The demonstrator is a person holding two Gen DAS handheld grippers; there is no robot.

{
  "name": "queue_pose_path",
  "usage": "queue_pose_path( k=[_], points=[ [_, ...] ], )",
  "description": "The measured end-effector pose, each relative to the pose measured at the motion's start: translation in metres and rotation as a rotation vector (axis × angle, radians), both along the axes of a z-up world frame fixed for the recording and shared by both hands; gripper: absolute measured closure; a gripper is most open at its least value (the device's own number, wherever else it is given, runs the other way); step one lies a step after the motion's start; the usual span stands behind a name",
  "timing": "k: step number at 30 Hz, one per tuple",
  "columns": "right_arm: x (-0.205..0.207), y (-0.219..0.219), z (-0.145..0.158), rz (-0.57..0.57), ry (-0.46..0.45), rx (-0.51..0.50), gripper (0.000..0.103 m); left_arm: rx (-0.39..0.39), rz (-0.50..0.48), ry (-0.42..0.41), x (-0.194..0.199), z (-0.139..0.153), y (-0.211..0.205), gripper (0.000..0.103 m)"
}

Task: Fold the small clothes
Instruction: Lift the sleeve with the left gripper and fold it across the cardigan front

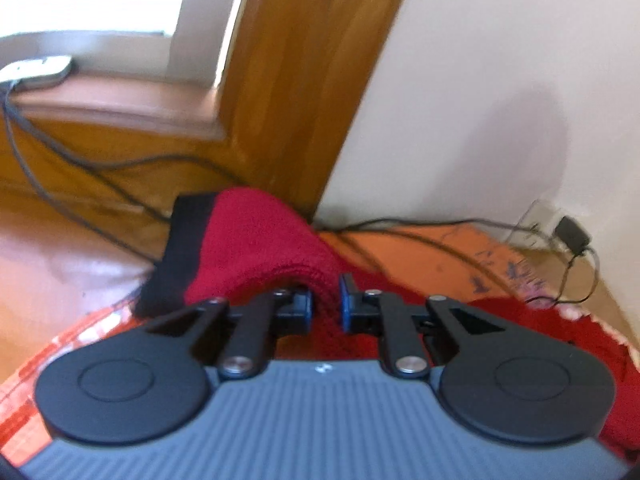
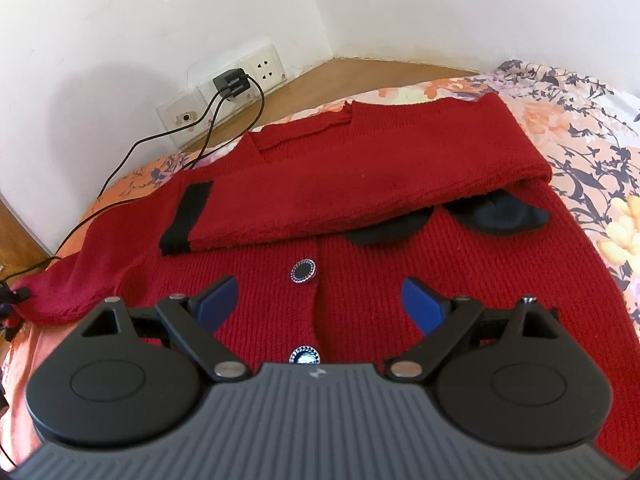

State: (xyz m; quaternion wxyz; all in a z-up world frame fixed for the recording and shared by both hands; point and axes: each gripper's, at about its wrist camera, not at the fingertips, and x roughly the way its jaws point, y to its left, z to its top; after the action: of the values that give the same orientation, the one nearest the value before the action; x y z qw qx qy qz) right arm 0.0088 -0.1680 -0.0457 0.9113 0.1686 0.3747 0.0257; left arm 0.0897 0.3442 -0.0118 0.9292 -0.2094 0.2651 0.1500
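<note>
On the floral orange bedspread [image 2: 580,128] the red knitted cardigan with black cuffs [image 2: 360,280] lies buttoned, one sleeve already folded across its chest. My left gripper [image 1: 325,304] pinches the other sleeve [image 1: 260,248] near its cuff; my right gripper [image 2: 320,304] hovers wide open, empty. Body folds remain, I judge.

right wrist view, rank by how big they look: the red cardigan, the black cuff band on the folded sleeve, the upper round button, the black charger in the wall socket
1. red cardigan
2. black cuff band
3. black charger
4. upper round button

The charger sits farther from the camera than the button, so those two are not safely ranked.
</note>
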Motion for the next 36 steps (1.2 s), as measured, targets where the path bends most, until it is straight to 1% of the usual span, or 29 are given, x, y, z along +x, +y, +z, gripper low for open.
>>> queue_pose_path(
  k=[5, 10, 18, 22, 26, 31, 36],
  points=[
    [0.0, -0.001, 0.0, 0.0, 0.0, 0.006, 0.01, 0.007, -0.041, -0.074, -0.003, 0.026, -0.015, 0.089],
    [-0.001, -0.005, 0.0, 0.0, -0.001, 0.011, 0.01, 0.026, -0.091, -0.113, -0.002, 0.047, -0.036, 0.089],
    [-0.003, -0.016, 0.002, -0.011, -0.002, 0.011, 0.01, 0.027, -0.182, -0.175, -0.005, 0.069, -0.079, 0.089],
    [-0.004, -0.021, 0.002, -0.013, -0.004, 0.01, 0.01, 0.024, -0.245, -0.181, -0.007, 0.07, -0.103, 0.089],
    [-0.004, -0.027, 0.002, -0.015, -0.002, 0.011, 0.01, 0.023, -0.313, -0.17, -0.008, 0.065, -0.128, 0.089],
    [-0.006, -0.034, 0.002, -0.019, 0.001, 0.013, 0.01, 0.024, -0.396, -0.132, -0.007, 0.055, -0.158, 0.089],
    [-0.007, -0.037, 0.001, -0.015, 0.005, 0.007, 0.01, 0.02, -0.46, -0.078, -0.006, 0.037, -0.18, 0.089]
  ],
)
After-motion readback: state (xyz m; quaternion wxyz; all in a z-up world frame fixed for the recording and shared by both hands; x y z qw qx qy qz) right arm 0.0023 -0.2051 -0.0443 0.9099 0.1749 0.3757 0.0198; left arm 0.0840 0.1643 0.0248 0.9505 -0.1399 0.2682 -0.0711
